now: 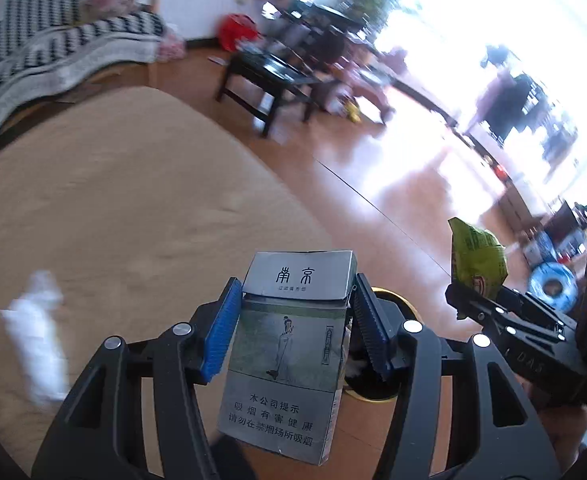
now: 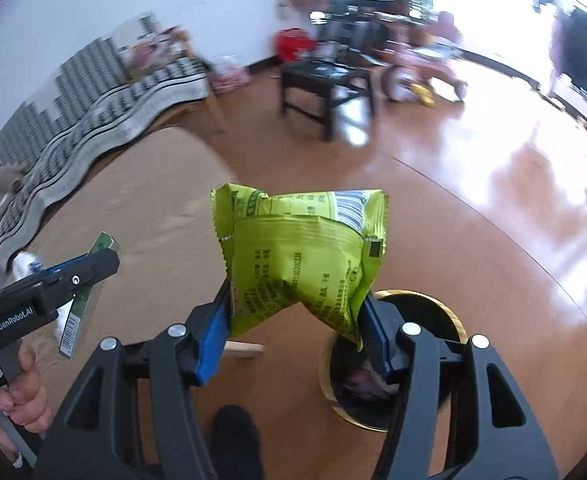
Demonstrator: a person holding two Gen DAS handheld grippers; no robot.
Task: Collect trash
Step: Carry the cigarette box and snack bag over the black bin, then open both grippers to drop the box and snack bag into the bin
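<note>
A grey cigarette pack (image 1: 289, 356) is clamped between the blue pads (image 1: 221, 332) of the left gripper (image 1: 293, 320), held upright by its 2 narrow sides just below the flip lid, and it is carried above the wooden floor (image 1: 333, 168) at the edge of the beige rug (image 1: 113, 208). A green snack wrapper (image 2: 305, 264) is pinched low down in the right gripper (image 2: 297, 332), its upper part standing free above the jaws and its lower corner squeezed into folds. Both pieces of trash are thus off the floor, and a round black bin with a gold rim (image 2: 449, 312) is seen directly beneath and behind the right gripper, with dark contents visible inside. The pack is judged to be light, thin cardboard, fairly stiff while its shape lasts but easily crushed if squeezed harder; the hold across its narrow sides is considered sound, since the faces would buckle. The wrapper is judged to be almost weightless, soft, crinkly and slick, so a pinch on bunched film is thought safer than on 1 flat layer, and some slipping may be expected. A crumpled white tissue (image 1: 37, 344) is left on the rug, blurred, and a small wooden stick (image 2: 243, 349) lies on the floor near the bin; both would probably be taken lightly at the middle. It is judged that 2 releases over the bin are called for next.
</note>
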